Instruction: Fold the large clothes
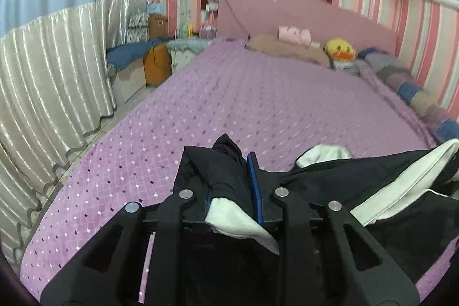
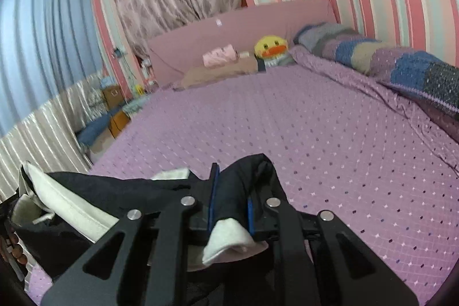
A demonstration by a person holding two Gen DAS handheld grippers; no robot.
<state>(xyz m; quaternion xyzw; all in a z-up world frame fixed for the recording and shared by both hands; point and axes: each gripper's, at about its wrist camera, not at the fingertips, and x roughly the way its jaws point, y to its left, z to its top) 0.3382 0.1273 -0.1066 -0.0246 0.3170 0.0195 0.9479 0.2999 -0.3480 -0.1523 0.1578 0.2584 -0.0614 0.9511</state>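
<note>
A large black garment (image 1: 330, 179) with white lining hangs between my two grippers, above the near end of a purple bedspread (image 1: 229, 93). My left gripper (image 1: 229, 171) is shut on a bunched black-and-white corner of it, and a blue pad (image 1: 253, 179) shows beside the cloth. From there the fabric stretches away to the right. In the right wrist view the garment (image 2: 114, 191) runs off to the left, and my right gripper (image 2: 231, 191) is shut on another bunched corner above the bedspread (image 2: 287, 119). White lining pokes out behind both sets of jaws.
At the pink headboard (image 1: 287, 7) lie a brown pillow (image 1: 287, 49), a pink bundle (image 1: 294, 34) and a yellow duck plush (image 1: 340, 49). A patchwork blanket (image 2: 387, 59) lies along the striped right wall. Cabinets (image 1: 155, 65) and pale curtains (image 1: 51, 68) stand left of the bed.
</note>
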